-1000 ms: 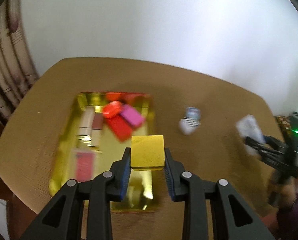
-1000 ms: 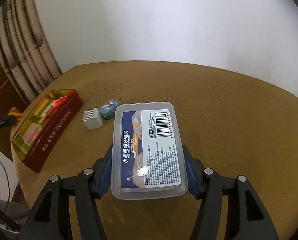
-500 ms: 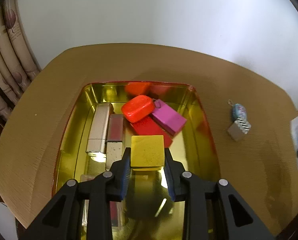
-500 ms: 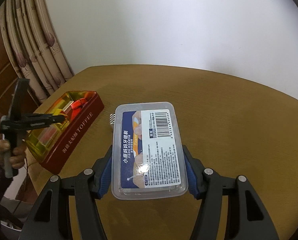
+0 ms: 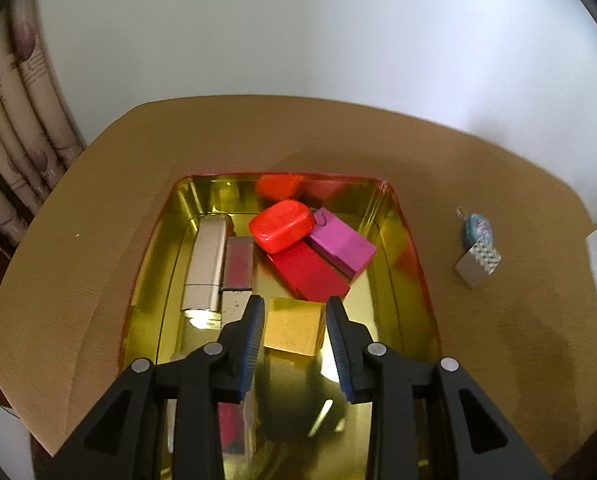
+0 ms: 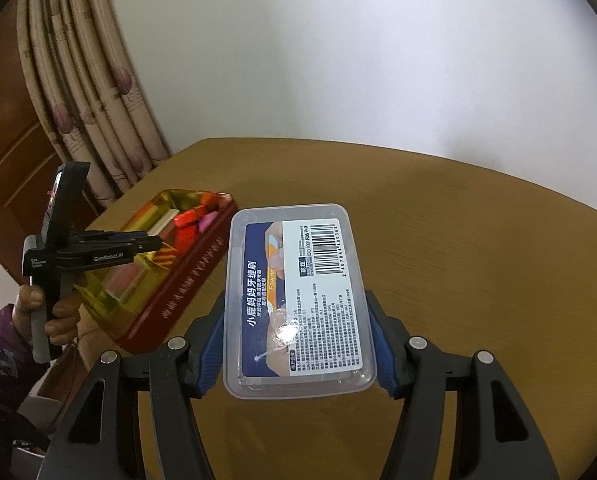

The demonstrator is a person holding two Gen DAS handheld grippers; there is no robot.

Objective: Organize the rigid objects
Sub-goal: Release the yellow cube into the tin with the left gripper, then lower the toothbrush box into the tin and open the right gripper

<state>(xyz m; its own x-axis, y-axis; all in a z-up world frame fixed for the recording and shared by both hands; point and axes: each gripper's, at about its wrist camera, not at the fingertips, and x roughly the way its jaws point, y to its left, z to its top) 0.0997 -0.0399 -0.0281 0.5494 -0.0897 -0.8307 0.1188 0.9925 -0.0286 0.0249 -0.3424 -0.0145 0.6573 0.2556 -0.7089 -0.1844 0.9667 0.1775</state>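
The left gripper [image 5: 294, 322] was found parted, with a gap at each side of the yellow block [image 5: 294, 326]; half a second before, the block was clamped. It was judged released into the tin [image 5: 412, 248], resting tilted on the floor between the fingertips, beside the red box [image 5: 308, 270] ahead. This placement was taken as done. The right gripper [image 6: 296, 344] was closed on the clear case [image 6: 298, 296], held above the table [image 6: 478, 248], its long axis running forward along the fingers.
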